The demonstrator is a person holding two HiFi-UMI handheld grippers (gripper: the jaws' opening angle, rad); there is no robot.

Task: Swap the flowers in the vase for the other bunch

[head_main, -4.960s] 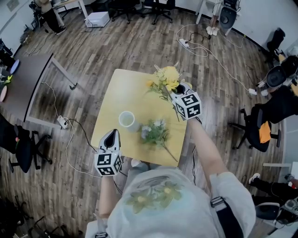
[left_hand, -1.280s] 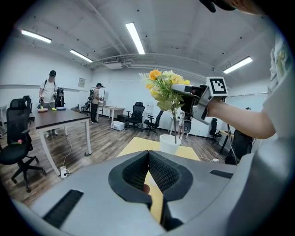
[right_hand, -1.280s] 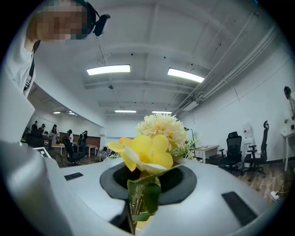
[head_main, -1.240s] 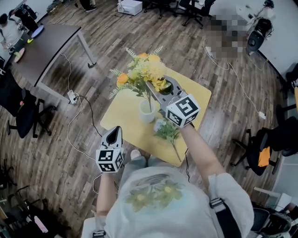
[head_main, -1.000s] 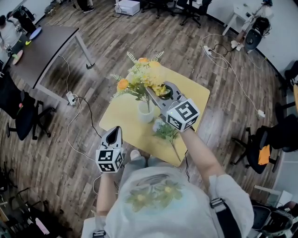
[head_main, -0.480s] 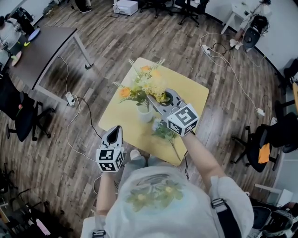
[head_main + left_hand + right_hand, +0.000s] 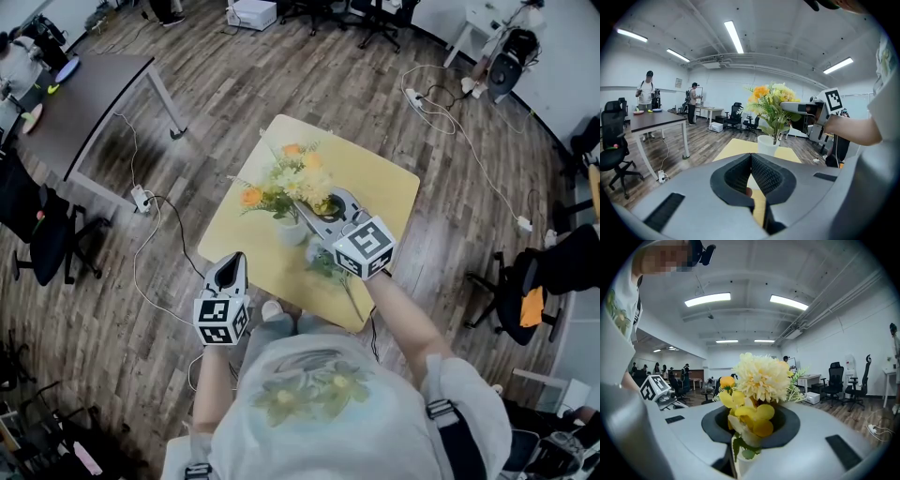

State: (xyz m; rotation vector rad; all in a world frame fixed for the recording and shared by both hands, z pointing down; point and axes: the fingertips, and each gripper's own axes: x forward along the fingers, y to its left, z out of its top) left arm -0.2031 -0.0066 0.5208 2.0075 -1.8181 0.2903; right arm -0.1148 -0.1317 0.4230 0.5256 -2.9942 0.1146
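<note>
The yellow bunch (image 7: 292, 178) stands with its stems in the white vase (image 7: 289, 232) on the yellow table (image 7: 370, 178). My right gripper (image 7: 303, 205) is shut on the stems just above the vase's rim; in the right gripper view the blooms (image 7: 757, 376) fill the space over its jaws. The other bunch (image 7: 328, 265), pale flowers with green leaves, lies flat on the table beside the vase, partly under my right arm. My left gripper (image 7: 225, 266) hangs shut and empty off the table's near edge. The left gripper view shows the vase (image 7: 768, 144) and the yellow bunch (image 7: 771, 101) ahead.
A dark desk (image 7: 84, 94) stands at the upper left, with a power strip (image 7: 141, 197) and cables on the wood floor beside it. Office chairs (image 7: 42, 234) stand at the left and right. Two people (image 7: 647, 91) stand far off in the left gripper view.
Five seconds ago the vase stood empty and the yellow bunch lay on the table. Over the last second my right gripper has sunk with the bunch in the vase. My left gripper kept still.
</note>
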